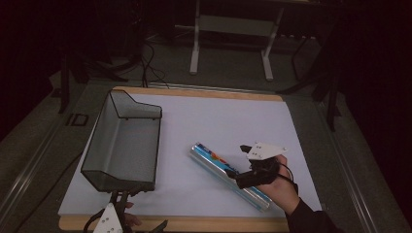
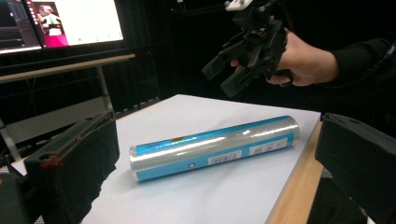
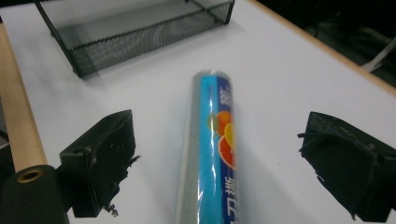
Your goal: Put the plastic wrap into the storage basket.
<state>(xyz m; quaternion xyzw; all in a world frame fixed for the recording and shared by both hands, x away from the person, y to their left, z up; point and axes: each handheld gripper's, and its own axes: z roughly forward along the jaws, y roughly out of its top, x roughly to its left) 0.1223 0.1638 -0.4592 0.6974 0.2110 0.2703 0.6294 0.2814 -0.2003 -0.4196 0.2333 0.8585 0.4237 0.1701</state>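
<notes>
— Where's the thing to be handled?

— Long shiny cylindrical roll in clear film with a blue printed label (image 1: 229, 174), flat on the white sheet covering the table (image 1: 218, 121), toward the near right part. Long axis diagonal in the high view: one end up-left toward the middle, the other down-right toward the near edge. Apart from the black wire-mesh basket (image 1: 124, 141), off to its left, with bare sheet between them.

— Which claw nearer?

— Right gripper (image 1: 257, 170), plainly. Held over the roll's nearer half. Left gripper (image 1: 116, 221) back at the near wooden edge of the table, below the basket, well apart from the roll.

— State of the right one?

— Jaws wide apart, holding nothing. From the right gripper view, roll running straight away between the two black jaws (image 3: 210, 140), one on each side, neither touching. From the left gripper view, right gripper (image 2: 240, 65) hanging clear above the far end of the roll (image 2: 215, 147), air between them.

— And the left?

— Also spread, empty; roll lying crosswise ahead of it in its own view.

— What matters for the next move, then?

— Probably the line-up already there: jaws astride the roll, set across its long axis. Likely a straight descent and a squeeze across the width. Slick film, round body: some risk of rolling or slipping if caught off-centre.
</notes>
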